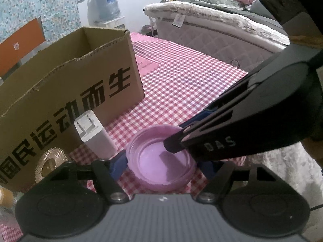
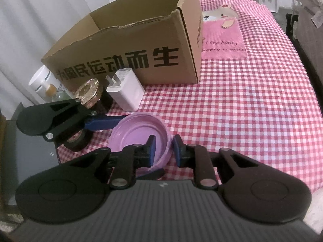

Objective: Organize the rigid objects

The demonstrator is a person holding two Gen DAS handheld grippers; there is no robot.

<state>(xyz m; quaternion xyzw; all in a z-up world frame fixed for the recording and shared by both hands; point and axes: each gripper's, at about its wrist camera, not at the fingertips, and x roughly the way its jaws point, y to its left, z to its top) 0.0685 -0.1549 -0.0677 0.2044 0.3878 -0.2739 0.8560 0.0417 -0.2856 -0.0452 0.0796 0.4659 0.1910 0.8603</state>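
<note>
Lying upturned, purple lid (image 2: 139, 135) empty, rim pinched by right gripper (image 2: 163, 151)

Lilac lid (image 2: 139, 133) on red-and-white checked cloth (image 2: 252, 111) (brown box (image 2: 141, 46), black lettering).

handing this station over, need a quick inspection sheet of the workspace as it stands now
surface: red and white checked cloth, with a pink bear patch at its far end.
job's things: purple lid lying rim up; white charger standing by the cardboard box, which is open on top.
clutter: gold ribbed cap, white pump bottle and a black tape roll at the box's left end.
grippers: right gripper pinches the lid's rim; left gripper straddles the lid, pads off it.
cables: nothing seen.
surroundings: bed, water jug, white curtain.
</note>
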